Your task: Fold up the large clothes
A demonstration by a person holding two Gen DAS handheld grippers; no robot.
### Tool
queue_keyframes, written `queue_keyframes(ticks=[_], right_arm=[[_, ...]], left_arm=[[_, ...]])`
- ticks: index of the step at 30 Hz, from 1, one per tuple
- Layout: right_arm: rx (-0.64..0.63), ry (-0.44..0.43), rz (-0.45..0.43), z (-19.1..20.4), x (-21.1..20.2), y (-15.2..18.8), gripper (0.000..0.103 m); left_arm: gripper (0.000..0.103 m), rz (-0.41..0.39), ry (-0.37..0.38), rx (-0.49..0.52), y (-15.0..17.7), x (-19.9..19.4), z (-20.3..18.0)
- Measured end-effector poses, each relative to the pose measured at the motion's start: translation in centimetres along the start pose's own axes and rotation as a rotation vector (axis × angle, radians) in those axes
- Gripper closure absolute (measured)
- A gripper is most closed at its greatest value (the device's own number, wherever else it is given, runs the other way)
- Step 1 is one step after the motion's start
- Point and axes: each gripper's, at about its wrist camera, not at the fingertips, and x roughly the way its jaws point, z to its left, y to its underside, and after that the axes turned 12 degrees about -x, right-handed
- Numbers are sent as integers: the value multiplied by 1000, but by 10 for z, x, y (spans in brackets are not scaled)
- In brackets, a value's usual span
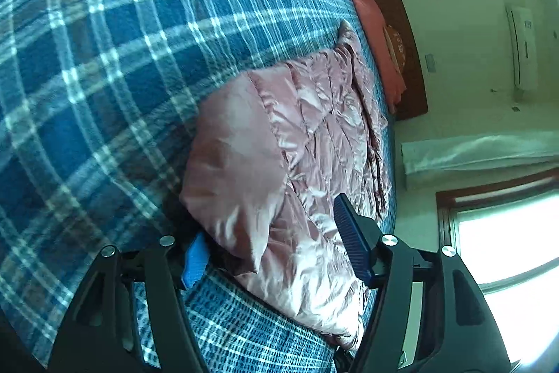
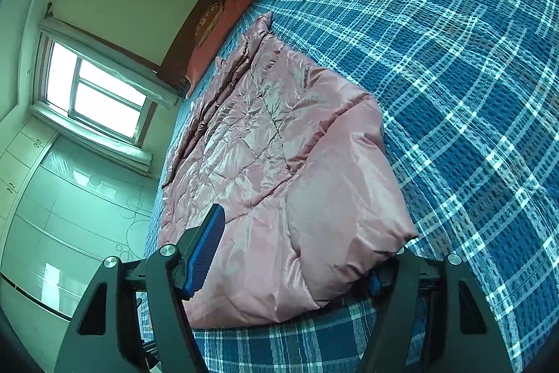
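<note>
The pink puffer jacket lies on the bed, apparently folded lengthwise already. The left gripper and right gripper straddle its near end, fingers wide open, holding nothing; cross folds remain.

My left gripper stands wide, jaws spread either side of the near edge of the pink puffer jacket; the fabric bulges up between my fingers and fills that gap. My right gripper likewise: jaws apart, jacket bulk between them. Free room: the blue plaid bedspread lies bare and flat to one side of the jacket in both views. Obstacles at the far end: an orange pillow against the dark wooden headboard, just beyond the jacket. The jacket's other long side runs close along the bed edge.
</note>
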Motion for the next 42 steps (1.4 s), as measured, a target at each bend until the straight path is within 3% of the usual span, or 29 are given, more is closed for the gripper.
queue_keyframes(ticks=[2, 4, 6, 9, 11, 14, 24, 34, 39, 42], right_arm=[[-7, 6, -2, 0, 0, 0, 36], [-18, 20, -6, 3, 1, 1, 36], [-22, 31, -1, 4, 4, 2, 46], [-10, 46, 6, 2, 9, 0, 60], [-2, 37, 8, 1, 9, -2, 78], [-15, 23, -4, 4, 7, -6, 88], [-63, -91, -67, 31, -39, -11, 92], [-62, -161, -102, 53, -101, 9, 92], [-119, -194, -143, 77, -112, -4, 92], [-166, -202, -148, 88, -101, -24, 92]], left_arm=[[44, -9, -11, 38, 5, 4, -4], [53, -26, -26, 59, 5, 6, -4], [62, -33, -43, 64, 1, 10, -4], [66, -23, -68, 101, -2, 22, -10], [80, -22, -73, 116, -2, 24, -13], [90, -32, -62, 123, -3, 24, -16], [94, -59, 46, 223, 10, -22, -42], [94, -16, 125, 231, 32, -90, -34], [94, -42, 170, 309, 38, -115, -57], [94, -39, 189, 332, 30, -110, -77]])
